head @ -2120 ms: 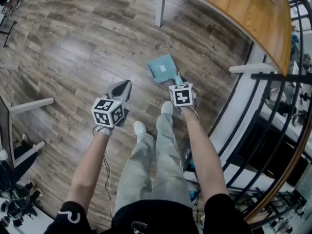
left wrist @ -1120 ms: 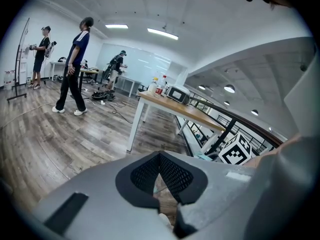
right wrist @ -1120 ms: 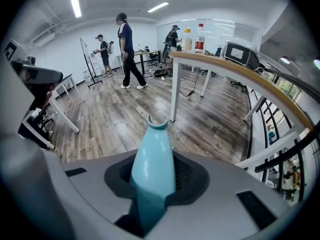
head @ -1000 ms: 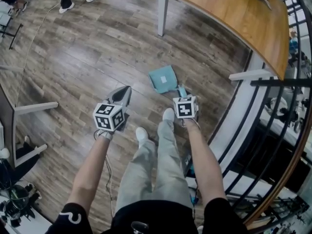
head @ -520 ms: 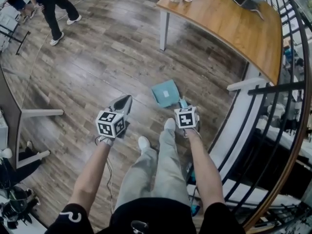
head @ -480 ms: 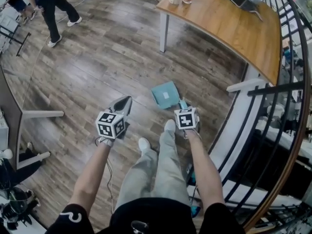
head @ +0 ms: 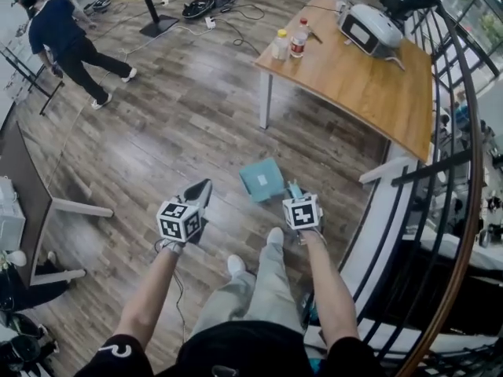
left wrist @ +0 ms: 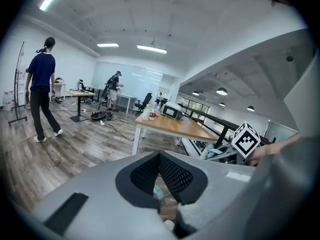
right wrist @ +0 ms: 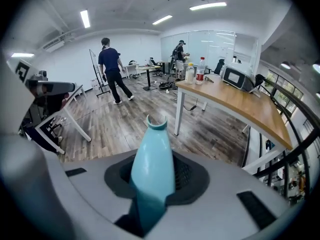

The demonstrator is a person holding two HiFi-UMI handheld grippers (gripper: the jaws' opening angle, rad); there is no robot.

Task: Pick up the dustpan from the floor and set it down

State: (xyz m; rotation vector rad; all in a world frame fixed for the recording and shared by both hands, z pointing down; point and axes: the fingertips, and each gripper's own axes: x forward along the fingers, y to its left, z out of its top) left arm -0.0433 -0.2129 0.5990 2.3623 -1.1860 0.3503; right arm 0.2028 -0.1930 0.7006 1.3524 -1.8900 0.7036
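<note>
The teal dustpan (head: pixel 262 181) is being gripped by its handle (right wrist: pixel 151 169) in the clenched right hand-held gripper (head: pixel 294 195), clear of the wooden floor (head: pixel 173 132). The left hand-held gripper (head: pixel 203 188) is being carried closed, empty. The pan is best being kept level until it is set down flat.

Count – 1 dustpan (head: pixel 262 181), 2 grippers: left gripper (head: pixel 205 187), right gripper (head: pixel 293 192). 1 wooden table (head: pixel 369 93), 2 bottles (head: pixel 280 45), 1 white machine (head: pixel 369 23) – 2 people (right wrist: pixel 111 66) further off.

Wooden table (head: pixel 354 85) — bottles (head: pixel 297 39), appliance (head: pixel 369 26)
</note>
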